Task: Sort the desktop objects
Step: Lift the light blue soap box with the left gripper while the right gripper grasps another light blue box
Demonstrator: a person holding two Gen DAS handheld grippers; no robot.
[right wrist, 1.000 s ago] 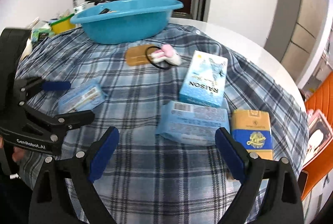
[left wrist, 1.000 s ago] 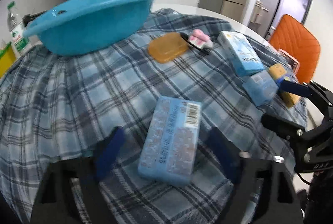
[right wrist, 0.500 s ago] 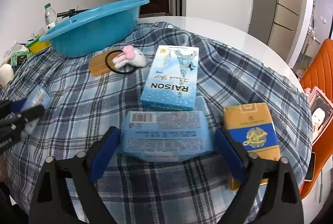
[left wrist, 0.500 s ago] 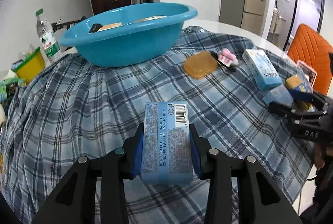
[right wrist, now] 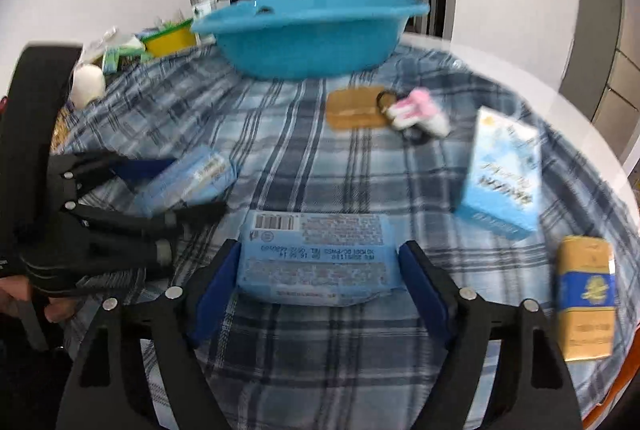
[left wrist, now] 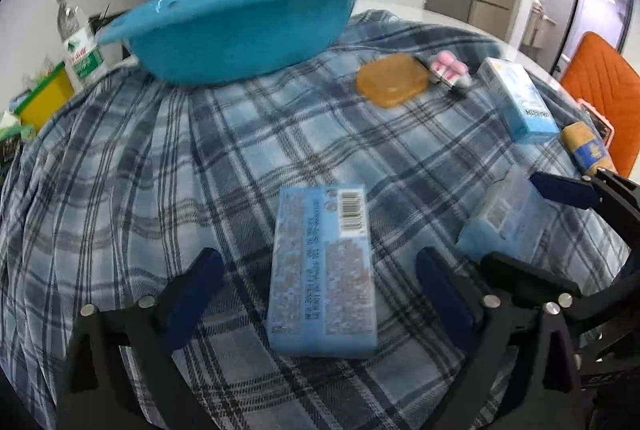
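Tissue packs both on bench: left tool (left wrist: pixel 316 294) just sprang wide, pack (left wrist: pixel 324 270) loose between pads; right tool (right wrist: pixel 316 284) pinching 2nd pack (right wrist: pixel 316 256). Basin (left wrist: pixel 244 26) well ahead; most items unsorted.

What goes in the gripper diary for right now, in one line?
left gripper: just opened, open around first light-blue plastic tissue pack on checked cloth | right gripper: just closed, shut on second light-blue plastic tissue pack

Glossy blue plastic basin (left wrist: pixel 240 26), soft woven plaid cloth (left wrist: pixel 160 158), shiny film-wrapped tissue pack (left wrist: pixel 322 270), translucent amber soap (left wrist: pixel 392 80)
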